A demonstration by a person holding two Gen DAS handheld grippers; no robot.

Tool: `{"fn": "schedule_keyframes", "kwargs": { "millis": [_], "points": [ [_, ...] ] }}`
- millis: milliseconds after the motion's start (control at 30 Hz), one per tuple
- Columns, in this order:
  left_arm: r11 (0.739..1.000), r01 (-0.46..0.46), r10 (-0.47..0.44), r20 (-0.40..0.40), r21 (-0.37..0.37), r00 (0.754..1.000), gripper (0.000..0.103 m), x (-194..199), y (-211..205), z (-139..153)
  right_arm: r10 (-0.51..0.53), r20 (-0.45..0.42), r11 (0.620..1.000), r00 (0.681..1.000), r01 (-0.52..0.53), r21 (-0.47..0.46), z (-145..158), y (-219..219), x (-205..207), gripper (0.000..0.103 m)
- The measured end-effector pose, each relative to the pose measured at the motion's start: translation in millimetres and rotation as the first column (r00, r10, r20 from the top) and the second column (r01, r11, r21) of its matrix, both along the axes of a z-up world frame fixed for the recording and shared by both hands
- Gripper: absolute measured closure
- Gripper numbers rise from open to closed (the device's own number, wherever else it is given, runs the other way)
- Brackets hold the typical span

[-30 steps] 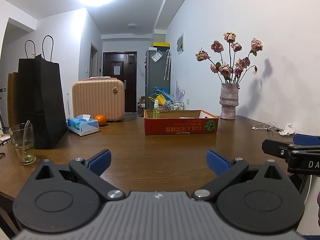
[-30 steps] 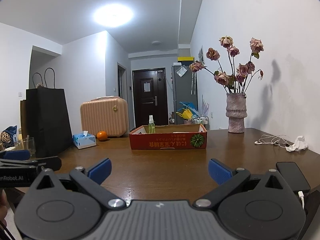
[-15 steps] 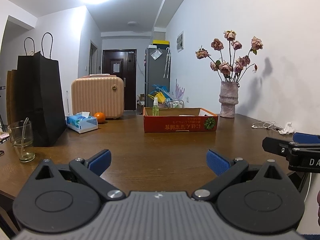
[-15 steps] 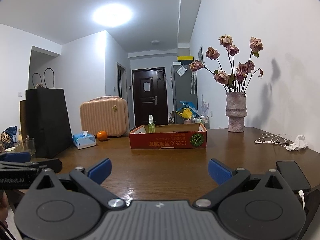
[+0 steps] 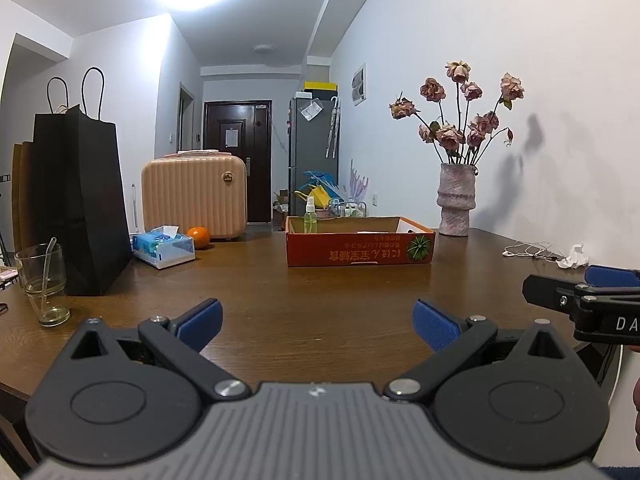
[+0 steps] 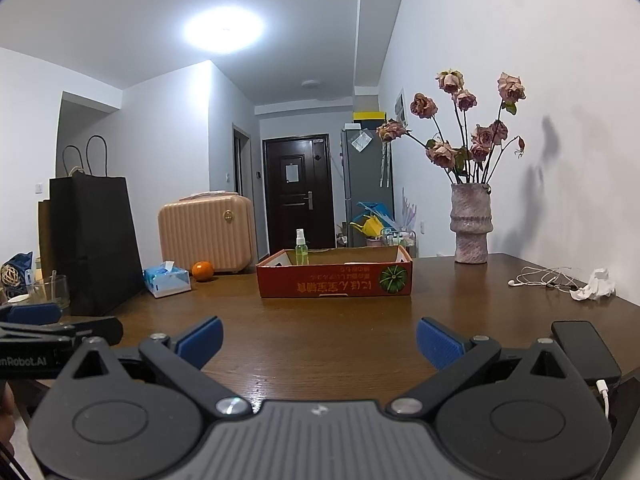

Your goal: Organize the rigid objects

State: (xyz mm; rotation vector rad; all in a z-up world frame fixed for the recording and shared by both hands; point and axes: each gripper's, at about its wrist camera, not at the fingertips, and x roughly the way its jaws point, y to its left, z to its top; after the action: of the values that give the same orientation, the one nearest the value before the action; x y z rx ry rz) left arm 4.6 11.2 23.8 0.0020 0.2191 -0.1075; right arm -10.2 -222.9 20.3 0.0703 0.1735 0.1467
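A shallow red cardboard box [image 5: 360, 247] [image 6: 335, 278] stands at mid-table with a small green spray bottle [image 5: 310, 216] [image 6: 301, 249] upright at its far left corner. An orange [image 5: 199, 236] [image 6: 202, 270] and a blue tissue box [image 5: 164, 246] [image 6: 167, 279] lie left of it. My left gripper [image 5: 316, 322] hovers open over the near table edge, nothing between its fingers. My right gripper [image 6: 318, 342] is open and empty too, beside the left one. Each view shows the other gripper at its side edge.
On the wooden table [image 5: 320, 292]: a black paper bag [image 5: 76, 200], a glass with a straw [image 5: 42, 282], a beige case [image 5: 194, 196], a vase of dried roses [image 6: 470, 224], earphones [image 6: 544, 276], crumpled tissue [image 6: 596, 284], and a black phone [image 6: 584, 350] on a cable by my right gripper.
Both grippers have barely moved. The left wrist view has tilted down slightly, so the table objects sit a little higher in the frame. Both stay open.
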Motion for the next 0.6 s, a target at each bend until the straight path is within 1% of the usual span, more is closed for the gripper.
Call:
{"fn": "schedule_keyframes", "kwargs": {
  "millis": [233, 600],
  "points": [
    [1.000, -0.004, 0.004, 0.001, 0.000, 1.000, 0.000, -0.3, -0.3, 0.1, 0.002, -0.008, 1.000, 1.000, -0.002, 0.006, -0.9, 0.2, 1.9, 0.000],
    [1.000, -0.002, 0.001, -0.020, -0.011, 1.000, 0.000, 3.3, 2.0, -1.9, 0.003, -0.015, 1.000, 1.000, -0.003, 0.010, -1.5, -0.9, 4.9, 0.000]
  ]
}}
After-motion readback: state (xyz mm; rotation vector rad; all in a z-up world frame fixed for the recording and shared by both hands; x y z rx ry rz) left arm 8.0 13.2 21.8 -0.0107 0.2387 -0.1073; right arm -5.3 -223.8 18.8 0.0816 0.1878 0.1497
